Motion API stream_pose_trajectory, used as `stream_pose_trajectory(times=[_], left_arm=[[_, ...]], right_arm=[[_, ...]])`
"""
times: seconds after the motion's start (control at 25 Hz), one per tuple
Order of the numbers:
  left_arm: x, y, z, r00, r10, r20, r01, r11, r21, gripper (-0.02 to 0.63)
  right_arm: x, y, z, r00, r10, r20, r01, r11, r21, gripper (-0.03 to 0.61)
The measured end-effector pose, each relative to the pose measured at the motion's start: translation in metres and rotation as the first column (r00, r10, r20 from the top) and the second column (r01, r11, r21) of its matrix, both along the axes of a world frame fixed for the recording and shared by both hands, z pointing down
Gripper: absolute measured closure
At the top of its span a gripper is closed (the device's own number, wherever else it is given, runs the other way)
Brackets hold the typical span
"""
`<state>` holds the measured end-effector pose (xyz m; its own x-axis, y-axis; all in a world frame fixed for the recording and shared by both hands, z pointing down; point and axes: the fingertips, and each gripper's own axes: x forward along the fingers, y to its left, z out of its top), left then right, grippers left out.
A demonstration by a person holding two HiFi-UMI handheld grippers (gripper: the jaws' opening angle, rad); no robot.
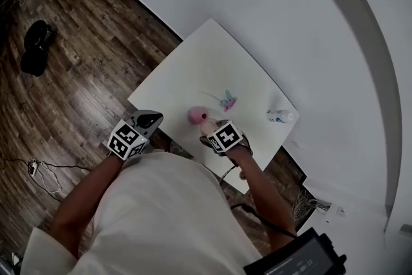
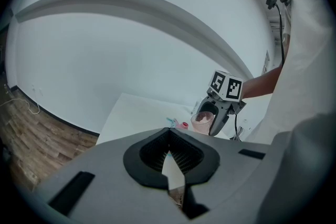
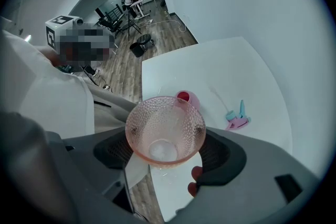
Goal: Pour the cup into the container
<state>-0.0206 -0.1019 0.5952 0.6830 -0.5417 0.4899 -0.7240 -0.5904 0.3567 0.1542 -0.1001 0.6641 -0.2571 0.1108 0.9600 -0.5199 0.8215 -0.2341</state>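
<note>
On the far left, a black bag (image 1: 35,47) lies on the wooden floor (image 1: 77,87), well away from the white tabletop (image 1: 212,61).

My left gripper (image 1: 150,118) hangs off the tabletop's near-left edge. In the left gripper view its fingers (image 2: 152,152) are pressed together with nothing between them. It is well apart from the things on the tabletop.

Next along, a small pink container (image 1: 196,115) stands near the tabletop's front edge, with its dark red opening facing up. The right gripper view shows it just past the far rim of the cup (image 3: 165,131).

My right gripper (image 1: 209,131) is just beside the container and points steeply down. Its fingers (image 3: 223,152) pinch the cup from both sides, one black pad against each wall. The cup is pink, dimpled glass, and I look straight into its mouth and see a pale base. I cannot tell whether it holds anything. In the left gripper view the cup (image 2: 202,121) sits roughly upright in the right gripper (image 2: 209,120), above the tabletop and beside the container (image 2: 184,125).

Further right, a small blue-and-pink object (image 1: 227,100) lies on the tabletop, apart from the container. Near the right corner is a small pale object (image 1: 280,116), too small for me to identify.
</note>
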Motion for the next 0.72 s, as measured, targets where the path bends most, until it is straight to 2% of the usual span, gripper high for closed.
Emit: stream_pose_trajectory(times=[0.72], left_arm=[[-0.0097, -0.0037, 0.0001, 0.999, -0.032, -0.019, 0.032, 0.999, -0.009, 0.601]], right_arm=[[-0.0001, 0.0000, 0.0050, 0.997, -0.043, -0.057, 0.036, 0.993, -0.112, 0.206]])
